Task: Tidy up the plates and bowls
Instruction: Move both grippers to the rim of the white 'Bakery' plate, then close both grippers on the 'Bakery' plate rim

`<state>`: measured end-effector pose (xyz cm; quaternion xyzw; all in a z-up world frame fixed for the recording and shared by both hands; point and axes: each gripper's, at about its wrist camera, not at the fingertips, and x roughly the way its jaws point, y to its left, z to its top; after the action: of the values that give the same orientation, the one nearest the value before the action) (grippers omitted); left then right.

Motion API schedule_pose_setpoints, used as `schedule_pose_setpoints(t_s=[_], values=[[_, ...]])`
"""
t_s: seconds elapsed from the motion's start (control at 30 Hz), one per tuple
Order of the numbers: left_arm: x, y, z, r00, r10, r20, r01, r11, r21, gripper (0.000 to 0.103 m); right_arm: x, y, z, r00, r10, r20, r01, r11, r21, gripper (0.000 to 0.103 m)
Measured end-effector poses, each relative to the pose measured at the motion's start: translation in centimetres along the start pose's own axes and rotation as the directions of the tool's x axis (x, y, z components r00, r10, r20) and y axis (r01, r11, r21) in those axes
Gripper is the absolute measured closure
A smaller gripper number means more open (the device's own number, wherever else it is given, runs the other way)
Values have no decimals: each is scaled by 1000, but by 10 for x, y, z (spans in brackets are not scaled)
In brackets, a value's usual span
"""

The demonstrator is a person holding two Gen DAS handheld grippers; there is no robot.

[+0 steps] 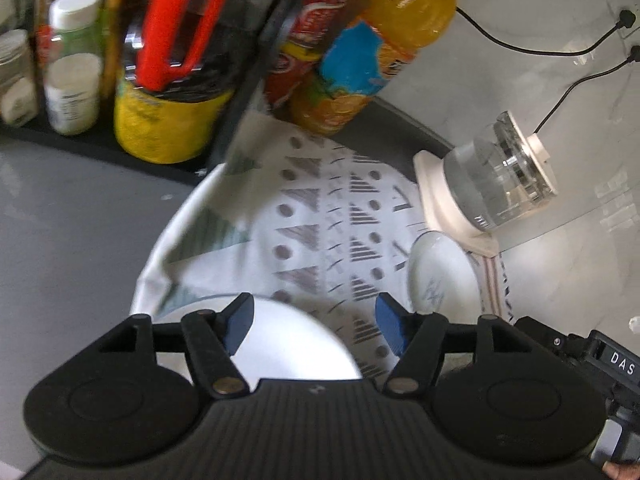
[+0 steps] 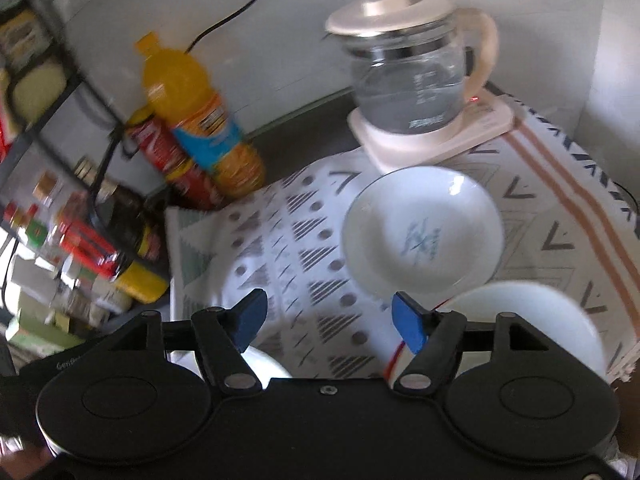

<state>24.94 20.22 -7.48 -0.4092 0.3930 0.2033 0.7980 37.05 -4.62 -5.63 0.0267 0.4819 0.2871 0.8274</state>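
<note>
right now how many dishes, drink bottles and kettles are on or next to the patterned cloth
White dishes: 3: patterned dish, plain dish at right, plain dish at left
Drink bottles: 2: orange, red
Glass kettles: 1
Total: 6

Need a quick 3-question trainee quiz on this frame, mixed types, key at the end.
1. True or false: the right gripper is shut on the decorated dish.
2. Multiple choice: the glass kettle stands on A) a black rack shelf, B) a cream base, C) bare counter.
3. Fill in: the orange juice bottle stands beside a ___ bottle.

Key
1. False. Both the right and the left gripper are open and hold nothing.
2. B, the cream base at the edge of the patterned cloth.
3. Red, the red bottle.
</note>
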Motion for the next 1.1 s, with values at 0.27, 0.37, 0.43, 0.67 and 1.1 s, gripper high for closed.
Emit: schedule_pose_setpoints(t_s=[0.27,0.37,0.43,0.67,1.1], values=[[38,-34,7,999,-36,-22,35,998,-55,38,18,-40,37,998,-45,-43,47,998,46,35],[54,-44,7,998,-50,-34,47,995,-87,39,28,-54,45,995,-57,-78,62,996,60,36],[65,-49,5,997,-56,-45,51,993,-103,39,35,-63,50,993,-68,-96,74,995,66,36],[105,-58,-2,994,-65,-85,49,983,-177,48,65,-92,63,981,-87,-175,102,991,81,48],[154,-67,-10,992,-55,-112,23,962,-271,75,123,-127,74,939,-108,-327,136,989,65,61]])
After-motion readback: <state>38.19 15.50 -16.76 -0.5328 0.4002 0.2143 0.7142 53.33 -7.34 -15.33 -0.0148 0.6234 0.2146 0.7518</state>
